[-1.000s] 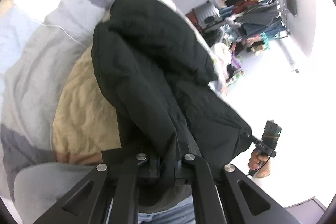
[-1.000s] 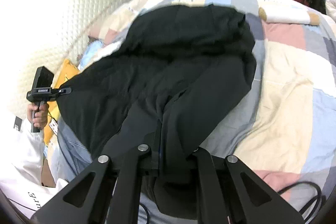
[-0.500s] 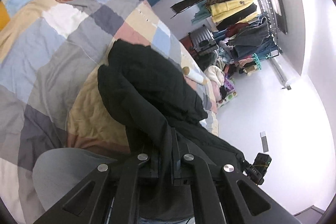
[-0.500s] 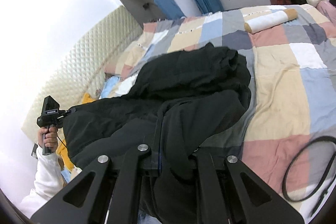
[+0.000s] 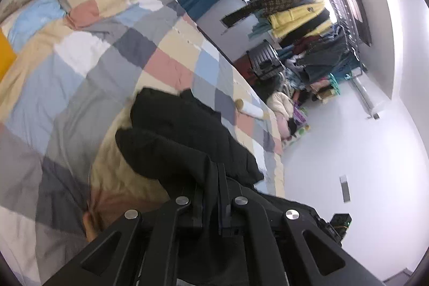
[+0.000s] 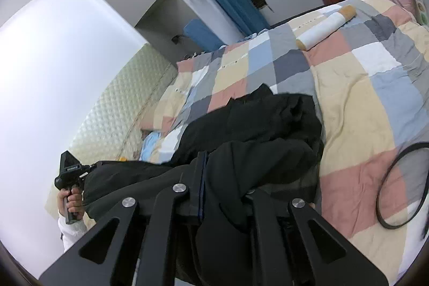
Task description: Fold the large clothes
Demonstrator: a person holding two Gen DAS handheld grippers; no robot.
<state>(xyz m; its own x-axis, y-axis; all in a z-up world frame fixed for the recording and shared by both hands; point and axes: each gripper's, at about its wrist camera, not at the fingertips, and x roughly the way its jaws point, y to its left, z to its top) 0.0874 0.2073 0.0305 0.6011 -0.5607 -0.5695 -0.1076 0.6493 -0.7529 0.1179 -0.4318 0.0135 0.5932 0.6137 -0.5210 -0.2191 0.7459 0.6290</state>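
A large black jacket [image 5: 187, 136] hangs between both grippers above a patchwork quilt [image 5: 80, 66]; its far end rests on the bed. My left gripper [image 5: 213, 173] is shut on one edge of the jacket, the fabric pinched between the jaws. My right gripper [image 6: 209, 168] is shut on another edge of the black jacket [image 6: 262, 130], which drapes over its fingers. The left gripper also shows in the right wrist view [image 6: 72, 173], held in a hand at the left. Part of the right gripper shows at the lower right of the left wrist view [image 5: 339, 225].
A rolled white and tan towel [image 6: 325, 26] lies at the far end of the bed. A black cable loop [image 6: 399, 184] lies on the quilt at the right. A padded headboard [image 6: 112, 109] and a crowded clothes rack [image 5: 308, 26] stand beyond.
Both grippers have risen and pulled back with the jacket. The garment has lifted off the quilt and looks smaller; more of the bed and room shows.
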